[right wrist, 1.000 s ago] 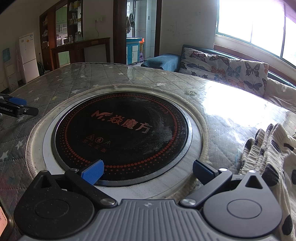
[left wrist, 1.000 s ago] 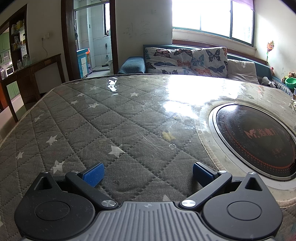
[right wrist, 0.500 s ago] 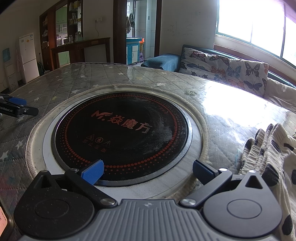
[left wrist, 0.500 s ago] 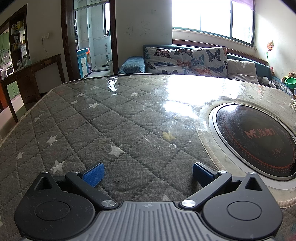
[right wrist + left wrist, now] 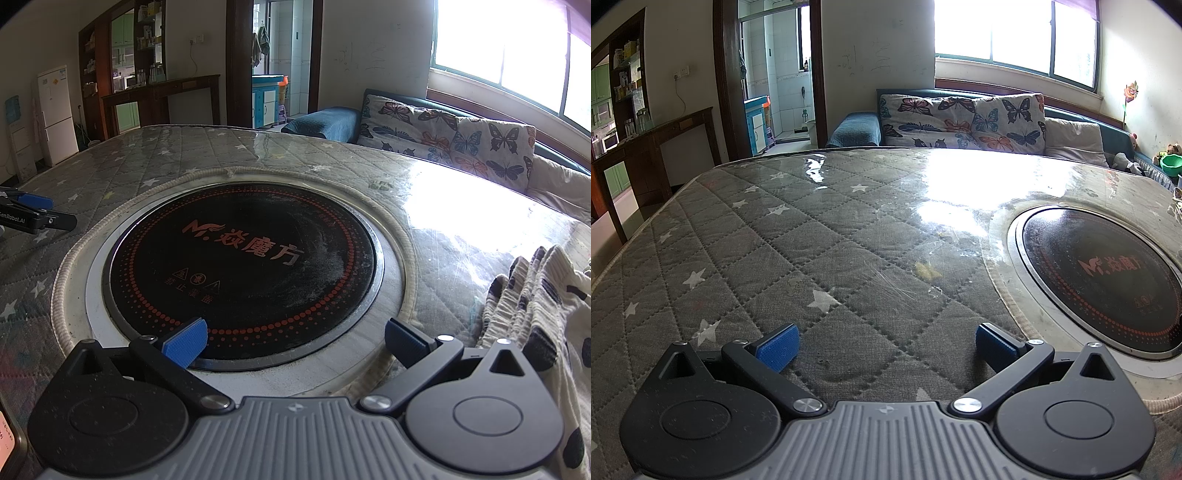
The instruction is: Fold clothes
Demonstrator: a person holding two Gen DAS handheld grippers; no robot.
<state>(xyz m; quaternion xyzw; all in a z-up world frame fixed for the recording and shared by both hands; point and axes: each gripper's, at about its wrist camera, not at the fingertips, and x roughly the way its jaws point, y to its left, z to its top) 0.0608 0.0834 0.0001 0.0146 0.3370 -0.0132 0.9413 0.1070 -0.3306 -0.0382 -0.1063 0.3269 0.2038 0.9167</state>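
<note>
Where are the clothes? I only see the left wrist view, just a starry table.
Observer: A cream garment with dark spots lies crumpled at the table's right side, beyond the round black cooktop.
Operator: Is the right claw holding it?
Observer: No, the right claw is open and empty, over the cooktop's near rim.
Operator: Can you see my left claw?
Observer: Yes, the left claw shows at the far left, low over the table.
</note>
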